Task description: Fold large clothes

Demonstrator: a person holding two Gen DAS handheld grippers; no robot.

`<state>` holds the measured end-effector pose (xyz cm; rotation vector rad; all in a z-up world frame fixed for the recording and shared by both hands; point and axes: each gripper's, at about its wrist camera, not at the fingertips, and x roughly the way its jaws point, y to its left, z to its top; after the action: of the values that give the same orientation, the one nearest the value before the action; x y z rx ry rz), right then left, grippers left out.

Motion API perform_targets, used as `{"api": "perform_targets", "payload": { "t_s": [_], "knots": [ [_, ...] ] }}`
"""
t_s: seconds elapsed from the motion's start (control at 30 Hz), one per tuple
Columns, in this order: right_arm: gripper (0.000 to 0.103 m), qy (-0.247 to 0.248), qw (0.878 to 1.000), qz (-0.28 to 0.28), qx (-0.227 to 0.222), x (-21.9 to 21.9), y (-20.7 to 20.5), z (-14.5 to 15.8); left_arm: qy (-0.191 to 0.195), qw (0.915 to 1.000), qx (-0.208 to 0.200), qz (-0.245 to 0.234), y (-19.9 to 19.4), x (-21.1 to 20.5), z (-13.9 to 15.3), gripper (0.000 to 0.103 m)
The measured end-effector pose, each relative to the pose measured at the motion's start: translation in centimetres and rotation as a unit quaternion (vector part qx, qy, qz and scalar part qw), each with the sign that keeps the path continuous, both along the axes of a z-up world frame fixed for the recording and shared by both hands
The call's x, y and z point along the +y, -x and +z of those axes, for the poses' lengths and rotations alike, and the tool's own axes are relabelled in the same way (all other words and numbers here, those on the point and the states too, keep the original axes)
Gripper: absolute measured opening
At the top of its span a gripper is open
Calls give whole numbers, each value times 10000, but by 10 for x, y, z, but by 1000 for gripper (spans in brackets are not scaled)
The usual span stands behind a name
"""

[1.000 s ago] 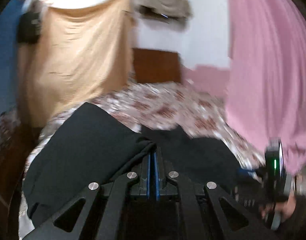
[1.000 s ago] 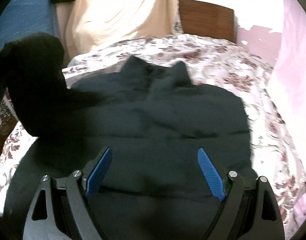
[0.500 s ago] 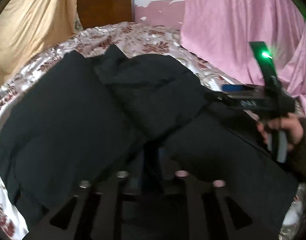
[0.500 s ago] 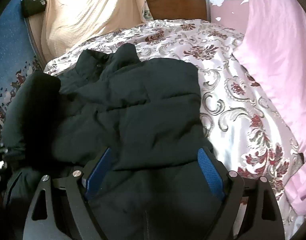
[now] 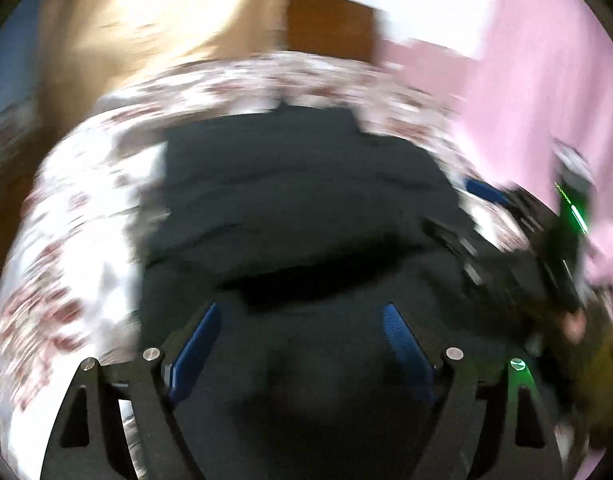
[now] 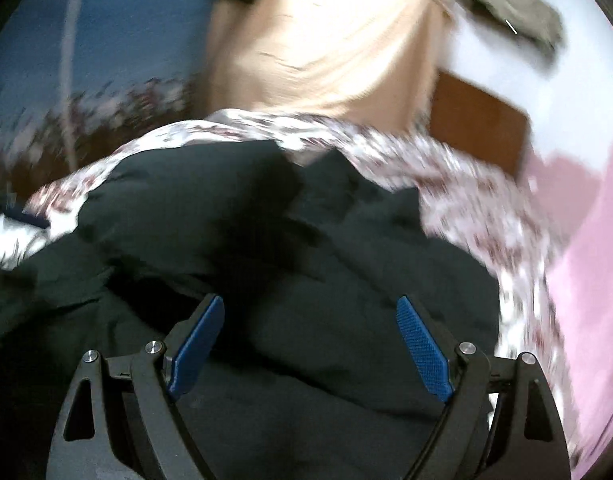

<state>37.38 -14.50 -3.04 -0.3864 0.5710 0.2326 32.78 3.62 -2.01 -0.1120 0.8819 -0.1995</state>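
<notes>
A large black padded jacket (image 5: 298, 200) lies on the floral bedspread (image 5: 78, 208), folded into a narrower shape with a fold edge across its middle. My left gripper (image 5: 300, 320) is open and empty just above the jacket's near part. My right gripper (image 6: 310, 316) is open and empty over the jacket (image 6: 346, 272). The right gripper also shows in the left wrist view (image 5: 518, 216), held by a hand at the jacket's right edge. Both views are blurred by motion.
The bed (image 6: 478, 192) has a brown wooden headboard (image 5: 330, 24) at the far end. A pink curtain (image 5: 546, 80) hangs on the right, a beige cloth (image 6: 326, 40) at the back left, and a blue wall (image 6: 106, 32) on the left.
My left gripper was shut on the jacket's side and carried it over the middle; it has now let go and stands open. The right gripper stayed open and shifted.
</notes>
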Motion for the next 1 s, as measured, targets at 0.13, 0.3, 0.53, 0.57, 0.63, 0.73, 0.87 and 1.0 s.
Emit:
{"api": "perform_targets", "payload": {
  "t_s": [0.13,0.3,0.53,0.57,0.63,0.73,0.87,1.0],
  "knots": [
    [85,567,9971,469,-211,46,7,-6,-230,9951,46,964,13,44,-1,85],
    [85,1296,9863,873,-531,94,25,-14,-268,9852,312,1664,-3,80,-13,86],
    [84,2327,9582,1295,-1048,168,41,-28,-75,9829,499,1774,-41,99,-37,86],
    [84,2403,9555,1299,-1110,175,42,-29,-76,9828,503,1776,-43,99,-38,86],
    [84,2554,9510,1252,-1211,187,39,-31,-36,9823,496,1806,-47,99,-39,86],
    [62,2403,9550,1217,-1242,191,39,-23,89,9817,504,1837,-48,101,-39,86],
    [25,1753,9703,1215,-1142,173,42,-4,113,9830,389,1790,-48,99,-36,86],
    [20,404,9906,756,-1063,129,44,43,204,9852,218,1686,-53,93,-28,86]
  ]
}}
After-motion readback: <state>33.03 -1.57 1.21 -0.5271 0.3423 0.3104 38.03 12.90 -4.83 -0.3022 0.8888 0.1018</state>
